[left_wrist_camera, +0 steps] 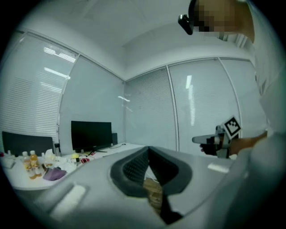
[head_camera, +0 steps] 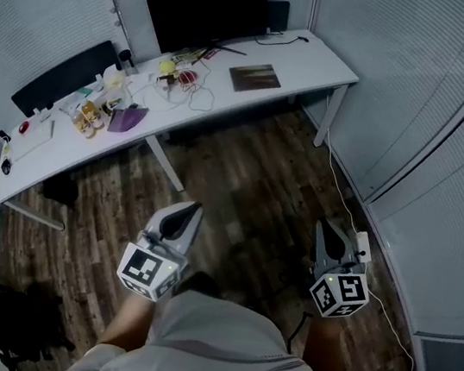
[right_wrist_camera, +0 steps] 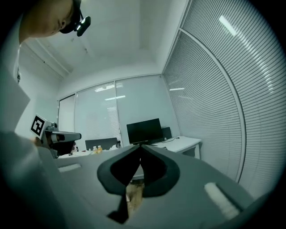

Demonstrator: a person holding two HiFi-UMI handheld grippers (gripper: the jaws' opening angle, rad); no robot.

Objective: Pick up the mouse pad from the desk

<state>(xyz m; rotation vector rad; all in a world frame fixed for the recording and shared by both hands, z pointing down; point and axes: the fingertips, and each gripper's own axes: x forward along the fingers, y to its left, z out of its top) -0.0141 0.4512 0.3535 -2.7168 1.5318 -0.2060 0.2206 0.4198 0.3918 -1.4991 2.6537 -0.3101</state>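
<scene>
Your left tongs [head_camera: 191, 209] & right tongs [head_camera: 322, 227] are both closed, empty, over open wood floor [head_camera: 252, 166], well apart from the desk [head_camera: 322, 59] ahead. Mouse pad [head_camera: 255, 77] lies flat near the desk's front edge, ahead btw. the two tongs, w/ bare desktop around it. Monitor [head_camera: 205, 10] sits behind it to the left, wires [head_camera: 196, 94] & purple cloth [head_camera: 127, 118] further left, and a cable [head_camera: 342, 182] crosses the floor ahead of the right tongs.

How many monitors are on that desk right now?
2. The larger monitor stands at the back edge of the desk, right of the middle. The second monitor stands toward the left end. Nothing seems to hide another.
</scene>
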